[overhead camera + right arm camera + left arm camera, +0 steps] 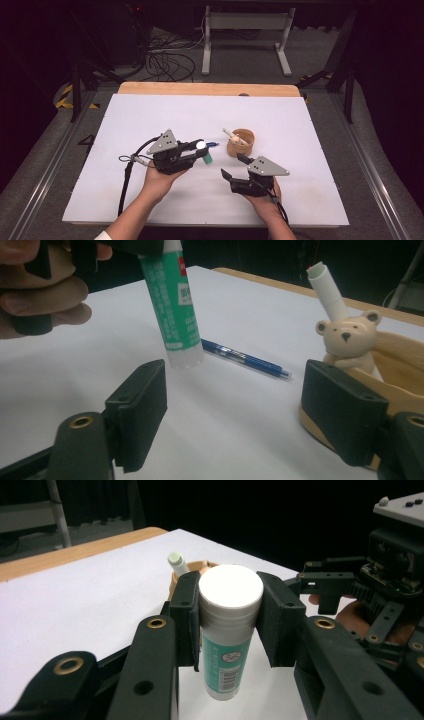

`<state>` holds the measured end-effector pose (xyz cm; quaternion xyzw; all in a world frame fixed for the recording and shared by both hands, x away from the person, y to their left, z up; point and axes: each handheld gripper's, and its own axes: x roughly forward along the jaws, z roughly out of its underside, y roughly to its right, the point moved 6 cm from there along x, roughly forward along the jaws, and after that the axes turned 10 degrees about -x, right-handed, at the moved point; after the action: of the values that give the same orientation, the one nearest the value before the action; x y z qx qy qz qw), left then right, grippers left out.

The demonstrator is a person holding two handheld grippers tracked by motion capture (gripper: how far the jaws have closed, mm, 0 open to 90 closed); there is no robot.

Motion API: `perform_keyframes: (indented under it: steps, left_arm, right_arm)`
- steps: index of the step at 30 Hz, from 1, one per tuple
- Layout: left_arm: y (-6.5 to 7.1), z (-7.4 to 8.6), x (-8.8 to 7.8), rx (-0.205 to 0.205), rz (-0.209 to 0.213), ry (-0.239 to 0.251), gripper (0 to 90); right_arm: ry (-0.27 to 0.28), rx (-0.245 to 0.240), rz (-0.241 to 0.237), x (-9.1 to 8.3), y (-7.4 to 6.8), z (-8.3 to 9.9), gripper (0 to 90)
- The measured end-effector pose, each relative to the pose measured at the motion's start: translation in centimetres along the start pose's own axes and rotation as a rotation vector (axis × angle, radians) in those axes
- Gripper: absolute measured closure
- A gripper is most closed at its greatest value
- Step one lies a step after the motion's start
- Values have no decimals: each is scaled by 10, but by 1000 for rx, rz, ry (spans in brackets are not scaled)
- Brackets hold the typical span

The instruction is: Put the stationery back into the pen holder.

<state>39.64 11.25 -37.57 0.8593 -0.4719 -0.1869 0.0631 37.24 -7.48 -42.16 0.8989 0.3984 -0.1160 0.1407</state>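
A green and white glue stick [204,153] with a white cap hangs upright just above the white mat, and my left gripper [202,150] is shut on its cap end. In the left gripper view both pads press the glue stick [230,630] near its top. The right gripper view has the glue stick [172,305] ahead at the left, its base close to the mat. My right gripper [234,166] stands open with nothing between its jaws, to the right of the stick and near a wooden holder [241,142]. The right gripper [235,410] has bare mat between its pads.
A blue pen [245,360] lies on the mat behind the glue stick. The wooden holder [395,370] carries a small bear figure [347,340], and a white stick [325,285] leans out of it. The white mat [150,115] covers a wooden table.
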Motion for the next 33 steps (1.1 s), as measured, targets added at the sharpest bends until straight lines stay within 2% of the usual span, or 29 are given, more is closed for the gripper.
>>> perform_keyframes:
  steps: [14,21,33]
  left_arm:
    - [10,-31,21,48,10,20,647]
    - [12,-38,35,59,5,30,647]
    - [13,-52,60,67,-3,57,647]
  right_arm:
    - [17,45,52,-20,20,7,170]
    - [30,62,89,-34,33,11,163]
    - [23,71,116,-43,42,15,165]
